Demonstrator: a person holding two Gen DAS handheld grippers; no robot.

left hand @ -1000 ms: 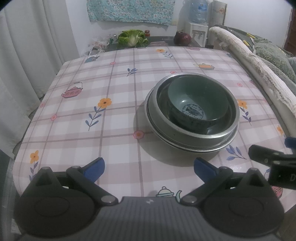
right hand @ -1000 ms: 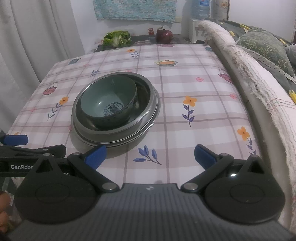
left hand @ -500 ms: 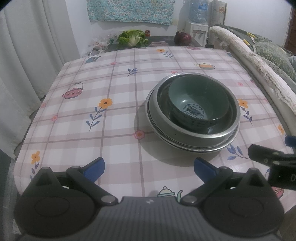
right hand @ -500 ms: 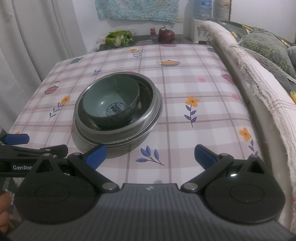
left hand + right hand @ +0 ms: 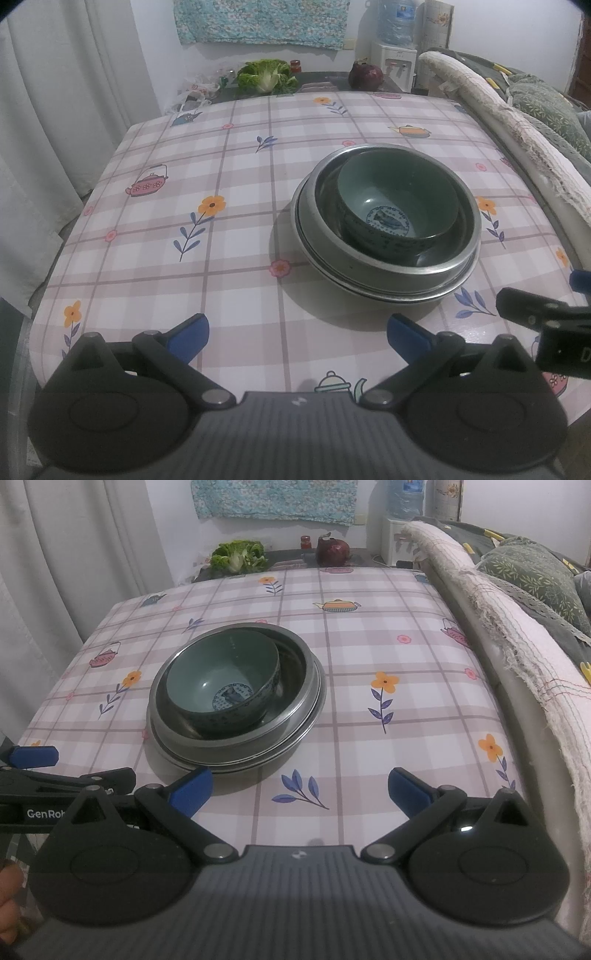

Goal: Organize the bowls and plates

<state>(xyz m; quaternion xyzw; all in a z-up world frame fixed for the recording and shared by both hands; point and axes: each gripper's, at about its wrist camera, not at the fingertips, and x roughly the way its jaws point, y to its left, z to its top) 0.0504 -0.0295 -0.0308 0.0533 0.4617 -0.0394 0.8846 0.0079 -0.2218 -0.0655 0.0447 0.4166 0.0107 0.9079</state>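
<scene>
Steel nests ceramic: a dark green glazed bowl [image 5: 397, 201] sits inside a metal bowl [image 5: 236, 738] atop a metal plate [image 5: 373, 291], mid-worktop [image 5: 236, 177], stacked compactly; left claw [image 5: 297, 330] and right claw [image 5: 299, 786] both spread, empty, nearby.

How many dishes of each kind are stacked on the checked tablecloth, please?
Green ceramic bowl with a blue fish medallion: 1
Round stainless steel bowl: 1
Flat stainless steel plates under the bowls: apparently 2, judging by the rims; the exact number is hard to tell
Total: about 4
</scene>
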